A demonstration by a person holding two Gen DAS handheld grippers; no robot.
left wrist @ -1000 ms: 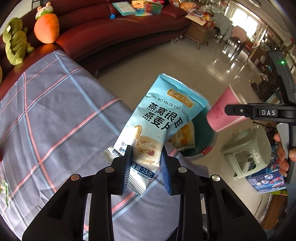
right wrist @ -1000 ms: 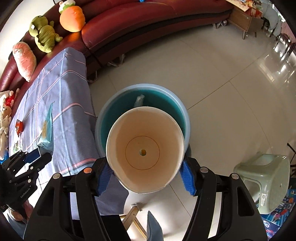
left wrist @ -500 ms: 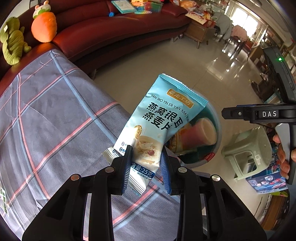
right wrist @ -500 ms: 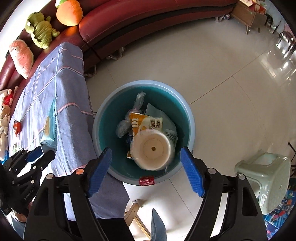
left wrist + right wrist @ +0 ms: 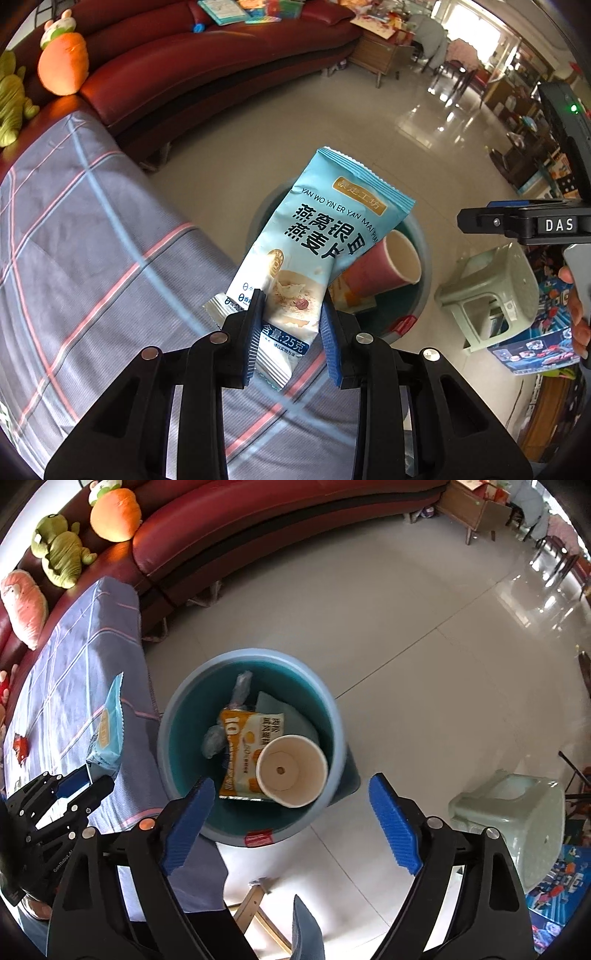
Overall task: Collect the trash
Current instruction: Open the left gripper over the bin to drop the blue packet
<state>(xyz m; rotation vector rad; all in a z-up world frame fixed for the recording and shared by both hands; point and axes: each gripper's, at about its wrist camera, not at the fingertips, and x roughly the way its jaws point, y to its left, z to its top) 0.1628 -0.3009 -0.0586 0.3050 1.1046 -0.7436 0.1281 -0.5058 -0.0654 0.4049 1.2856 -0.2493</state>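
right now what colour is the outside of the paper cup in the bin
Pink, with a cream inside; the paper cup shows it best in the left wrist view.

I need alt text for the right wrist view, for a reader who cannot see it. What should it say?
The open right gripper hovers above a blue trash bin on a tiled floor; inside lie a paper cup, an orange snack packet and crumpled plastic. At left, the left gripper holds a light blue packet over a checked cloth.

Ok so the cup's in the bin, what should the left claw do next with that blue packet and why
Probably carry the blue packet a little further forward until it hangs over the bin, then open. The left claw grips the packet's lower end above the checked cloth, the pink cup already lies inside the bin, and the right claw is open and empty.
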